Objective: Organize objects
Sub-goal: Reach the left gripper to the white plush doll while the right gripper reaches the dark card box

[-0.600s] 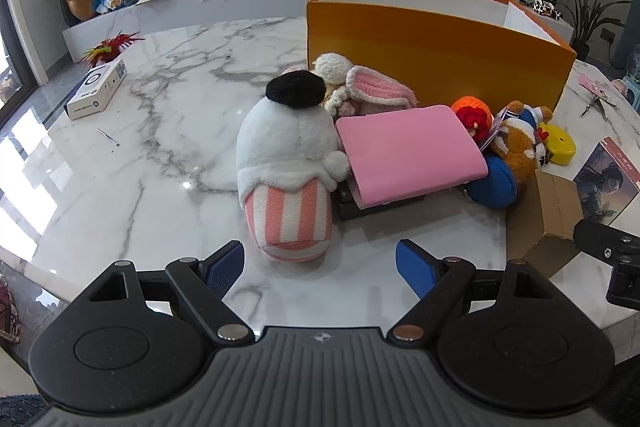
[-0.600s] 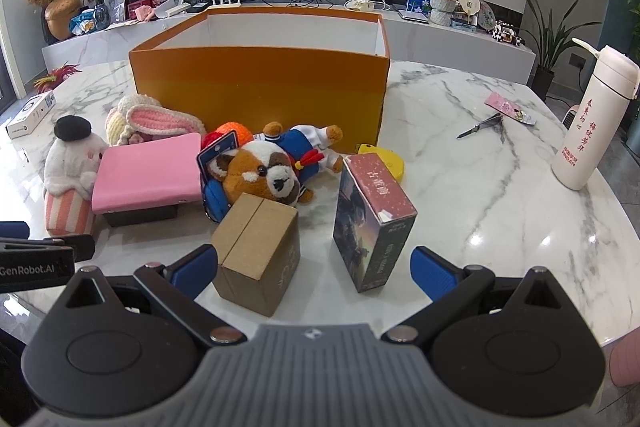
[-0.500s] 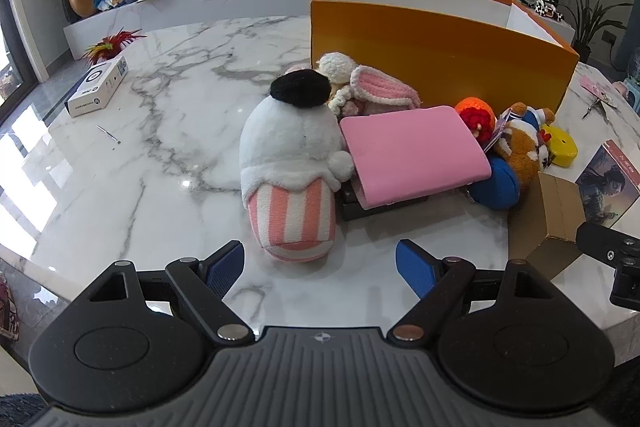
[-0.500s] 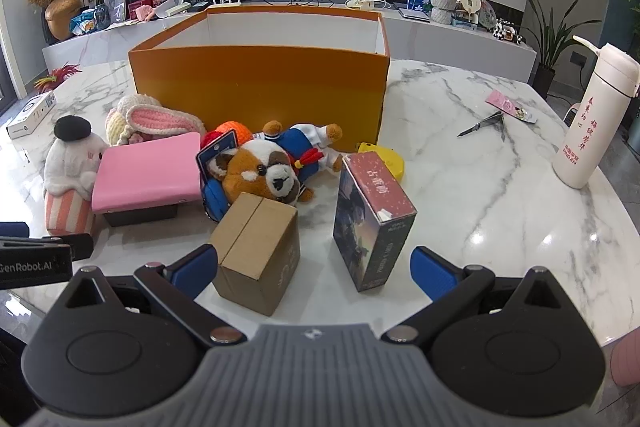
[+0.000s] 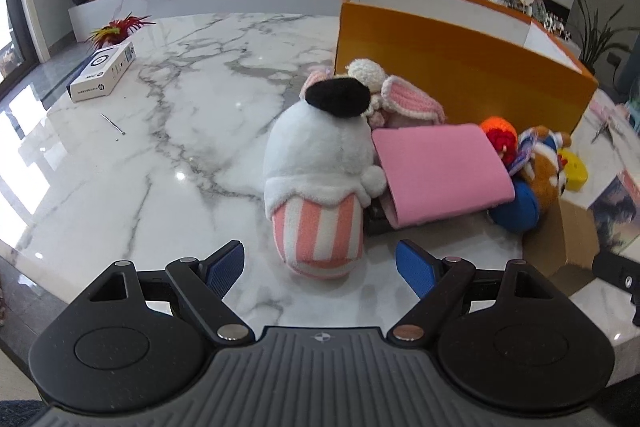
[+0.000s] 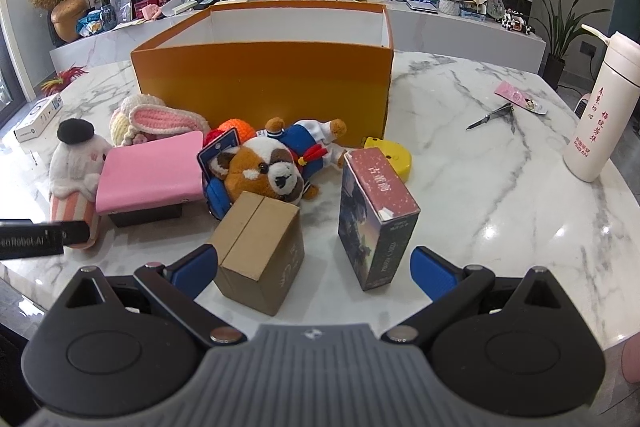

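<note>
Left claw point(image 5: 320, 265) wide open, empty. White plush toy with black beret and pink-striped base point(image 5: 320, 179) dead ahead at 12 o'clock on marble tabletop point(image 5: 160, 155), long axis along approach. Right claw point(image 6: 314, 269) open, empty, farther off. Large orange cardboard box point(image 5: 452, 79) at 1 o'clock.

Both wrist views look low across the marble table point(image 5: 168, 155), sharing the orange box point(image 6: 264, 87).

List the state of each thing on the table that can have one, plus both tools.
Orange box: open-topped, upright.
Cardboard box: closed, upright.
Dark printed box: closed, standing on end.
White plush: lying on the table.
Panda plush: lying down.
White bottle: upright, capped.
Left tool: open, empty.
Right tool: open, empty.
</note>
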`<state>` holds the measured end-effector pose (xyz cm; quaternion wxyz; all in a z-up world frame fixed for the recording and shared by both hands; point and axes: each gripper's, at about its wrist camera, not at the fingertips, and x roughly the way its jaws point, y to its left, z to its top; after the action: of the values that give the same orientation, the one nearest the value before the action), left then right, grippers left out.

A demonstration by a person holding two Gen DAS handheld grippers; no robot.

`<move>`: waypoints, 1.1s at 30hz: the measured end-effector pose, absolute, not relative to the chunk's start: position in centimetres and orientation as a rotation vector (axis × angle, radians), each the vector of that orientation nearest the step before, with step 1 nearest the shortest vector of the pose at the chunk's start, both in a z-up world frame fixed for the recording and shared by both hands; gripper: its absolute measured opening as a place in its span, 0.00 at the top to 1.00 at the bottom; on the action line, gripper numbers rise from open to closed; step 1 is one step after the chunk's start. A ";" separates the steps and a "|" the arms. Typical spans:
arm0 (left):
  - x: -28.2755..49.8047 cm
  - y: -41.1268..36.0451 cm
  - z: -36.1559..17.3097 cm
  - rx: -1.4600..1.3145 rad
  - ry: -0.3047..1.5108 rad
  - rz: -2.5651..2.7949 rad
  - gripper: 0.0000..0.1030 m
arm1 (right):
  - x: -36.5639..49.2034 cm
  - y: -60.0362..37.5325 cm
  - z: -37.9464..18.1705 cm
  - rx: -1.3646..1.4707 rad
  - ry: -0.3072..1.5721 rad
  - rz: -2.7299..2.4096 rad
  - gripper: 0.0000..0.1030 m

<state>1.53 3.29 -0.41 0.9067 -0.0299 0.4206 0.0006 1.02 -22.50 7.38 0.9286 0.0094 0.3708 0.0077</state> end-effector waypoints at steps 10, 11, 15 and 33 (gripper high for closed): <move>4.8 3.9 -1.4 0.014 0.883 -0.004 0.05 | 0.9 -23.7 7.5 0.059 0.759 0.013 0.01; 5.0 4.0 -1.7 0.008 0.894 -0.012 0.05 | 0.9 -23.9 7.5 0.066 0.759 0.009 0.01; 5.6 4.6 -2.3 -0.025 0.926 -0.032 0.05 | 0.9 -24.9 7.6 0.096 0.756 -0.009 0.01; 8.0 5.3 -3.6 -0.064 0.969 -0.009 0.10 | 3.6 -27.4 7.4 0.056 0.759 -0.001 0.01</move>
<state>8.00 5.35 -3.56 0.8844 -0.0308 0.4657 -0.0043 3.65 -27.39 7.45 0.9285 0.0273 0.3704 -0.0006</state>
